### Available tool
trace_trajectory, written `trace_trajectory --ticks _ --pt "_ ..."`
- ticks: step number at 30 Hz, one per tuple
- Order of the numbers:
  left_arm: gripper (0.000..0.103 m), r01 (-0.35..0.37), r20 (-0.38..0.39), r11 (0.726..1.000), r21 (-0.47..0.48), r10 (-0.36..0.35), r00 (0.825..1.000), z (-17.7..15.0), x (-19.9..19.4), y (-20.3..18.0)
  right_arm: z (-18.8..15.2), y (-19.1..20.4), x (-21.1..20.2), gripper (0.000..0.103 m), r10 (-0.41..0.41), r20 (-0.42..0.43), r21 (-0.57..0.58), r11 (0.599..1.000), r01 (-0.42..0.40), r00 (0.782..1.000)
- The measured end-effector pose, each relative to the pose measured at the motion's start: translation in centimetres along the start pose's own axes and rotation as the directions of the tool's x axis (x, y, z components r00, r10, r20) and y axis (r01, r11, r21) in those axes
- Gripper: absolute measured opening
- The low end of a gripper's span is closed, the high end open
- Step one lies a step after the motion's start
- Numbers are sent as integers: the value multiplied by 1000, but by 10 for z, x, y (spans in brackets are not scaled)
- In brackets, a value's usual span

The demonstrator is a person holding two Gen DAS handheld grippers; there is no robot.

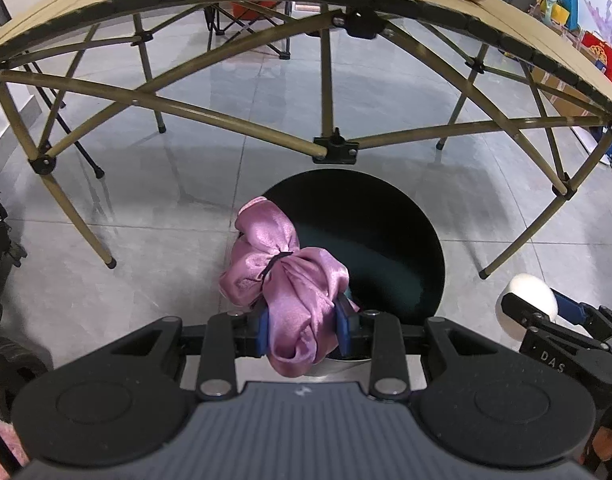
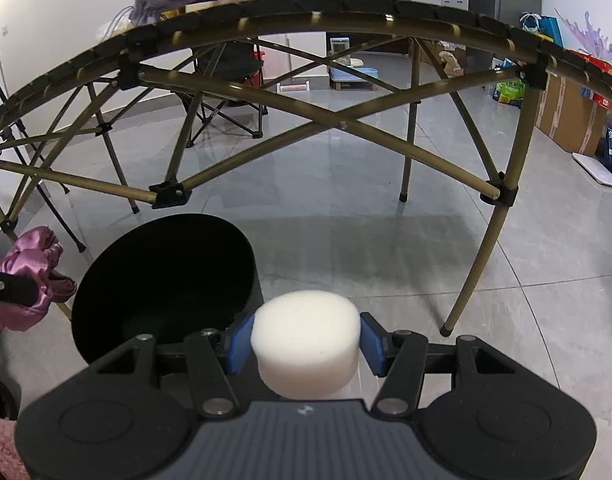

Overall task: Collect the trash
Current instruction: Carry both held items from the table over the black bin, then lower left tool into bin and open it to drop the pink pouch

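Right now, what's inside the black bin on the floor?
Nothing shows inside the black bin: its walls are dark and bare in both views. The pink cloth in the left gripper and the right gripper with its white sponge cover the near part.

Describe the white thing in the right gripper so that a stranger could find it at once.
Find the folding table, then the black bin on the floor before it. Beside the bin, the right gripper clamps a white foam puck. It is pale and smooth, unlike the pink satin cloth.
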State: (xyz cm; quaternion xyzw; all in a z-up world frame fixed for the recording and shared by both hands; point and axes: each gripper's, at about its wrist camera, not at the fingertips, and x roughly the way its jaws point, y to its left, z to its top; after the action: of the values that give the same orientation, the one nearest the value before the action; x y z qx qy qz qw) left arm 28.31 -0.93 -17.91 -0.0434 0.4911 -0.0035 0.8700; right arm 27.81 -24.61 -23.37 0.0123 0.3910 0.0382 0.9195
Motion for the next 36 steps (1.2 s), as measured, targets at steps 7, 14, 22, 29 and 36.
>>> trace_trajectory --ticks 7,14,22,29,36 --pt "31 21 -18 1000 13 -21 1000 7 9 -15 -2 -12 9 55 -15 -19 26 1000 16 1000" --pt "31 28 -43 999 19 -27 999 14 22 -29 -4 -23 18 55 -30 -39 52 998 32 999" --pt "31 36 -78 999 29 -33 996 19 36 -45 -7 -31 25 55 -42 -55 64 997 45 998" --pt "31 40 -118 998 39 -35 992 22 53 -59 -8 -38 29 55 -54 -68 83 995 60 996" --pt "31 27 -150 999 38 -21 989 25 69 -70 -10 -50 33 55 -75 -80 112 990 84 994"
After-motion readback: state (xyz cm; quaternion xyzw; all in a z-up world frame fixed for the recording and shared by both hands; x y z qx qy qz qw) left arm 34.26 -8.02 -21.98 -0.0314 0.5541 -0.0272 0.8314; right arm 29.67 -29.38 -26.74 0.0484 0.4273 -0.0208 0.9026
